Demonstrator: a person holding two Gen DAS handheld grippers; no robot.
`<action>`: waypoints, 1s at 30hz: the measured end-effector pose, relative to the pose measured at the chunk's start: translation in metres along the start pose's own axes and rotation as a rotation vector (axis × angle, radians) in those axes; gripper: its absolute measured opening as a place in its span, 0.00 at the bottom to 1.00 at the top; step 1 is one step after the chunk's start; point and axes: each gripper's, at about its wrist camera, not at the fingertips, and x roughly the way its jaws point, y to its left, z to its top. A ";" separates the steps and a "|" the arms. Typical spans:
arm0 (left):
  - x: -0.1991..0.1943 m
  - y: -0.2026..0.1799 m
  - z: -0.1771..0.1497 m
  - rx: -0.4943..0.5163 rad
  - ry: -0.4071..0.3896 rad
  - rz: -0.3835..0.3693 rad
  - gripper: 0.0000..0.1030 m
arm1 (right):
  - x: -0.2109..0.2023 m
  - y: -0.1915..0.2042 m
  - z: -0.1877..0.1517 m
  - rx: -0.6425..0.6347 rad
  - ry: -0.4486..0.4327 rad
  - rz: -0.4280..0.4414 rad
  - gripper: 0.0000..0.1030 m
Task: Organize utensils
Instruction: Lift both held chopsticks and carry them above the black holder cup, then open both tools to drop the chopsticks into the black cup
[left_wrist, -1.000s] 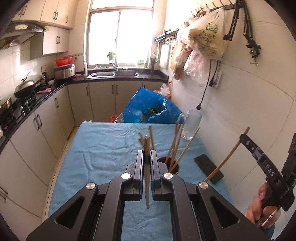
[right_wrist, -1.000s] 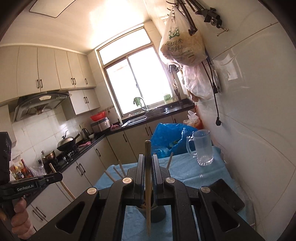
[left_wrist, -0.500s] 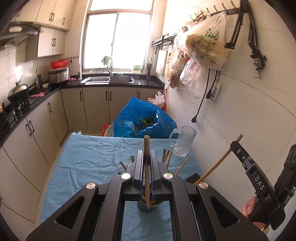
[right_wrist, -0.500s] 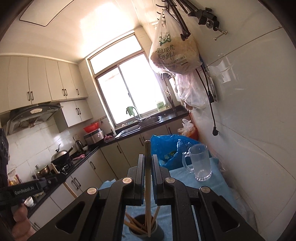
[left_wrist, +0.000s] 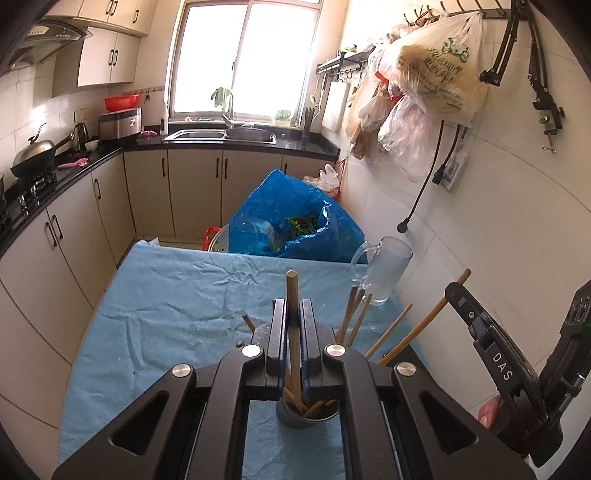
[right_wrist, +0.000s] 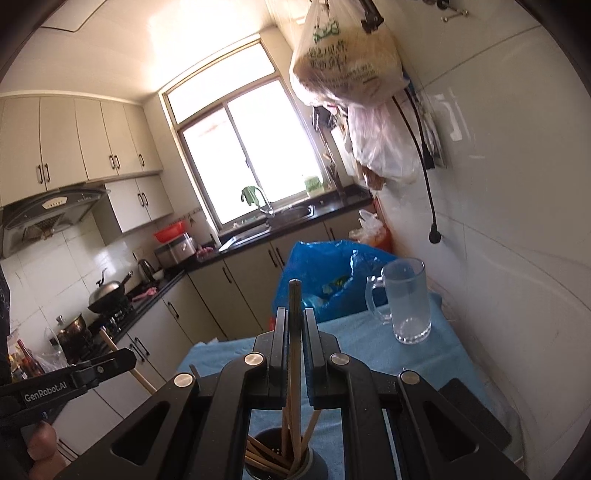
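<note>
L tool (left_wrist: 293, 354) and R tool (right_wrist: 295, 354) each clenched on one upright chopstick (left_wrist: 291, 295), tips hanging just above the holder cup (left_wrist: 306, 413) below/ahead on the blue-clothed counter (left_wrist: 166, 295), presumably lined up for dropping in w/ the rest.

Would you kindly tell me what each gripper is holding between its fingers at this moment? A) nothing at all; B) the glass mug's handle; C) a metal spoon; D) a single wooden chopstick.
D: in each wrist view the fingers are closed on one upright wooden chopstick, the left gripper on its chopstick and the right gripper on its chopstick, above the dark holder of chopsticks.
</note>
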 end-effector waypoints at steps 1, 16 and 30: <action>0.001 0.001 -0.001 -0.003 0.005 -0.002 0.06 | 0.002 -0.001 -0.001 0.001 0.008 0.001 0.08; -0.027 0.017 -0.002 -0.048 -0.042 -0.006 0.42 | -0.026 0.002 0.005 0.015 -0.016 0.023 0.29; -0.085 0.058 -0.075 -0.042 -0.162 0.223 0.89 | -0.097 0.007 -0.018 -0.046 -0.094 -0.089 1.00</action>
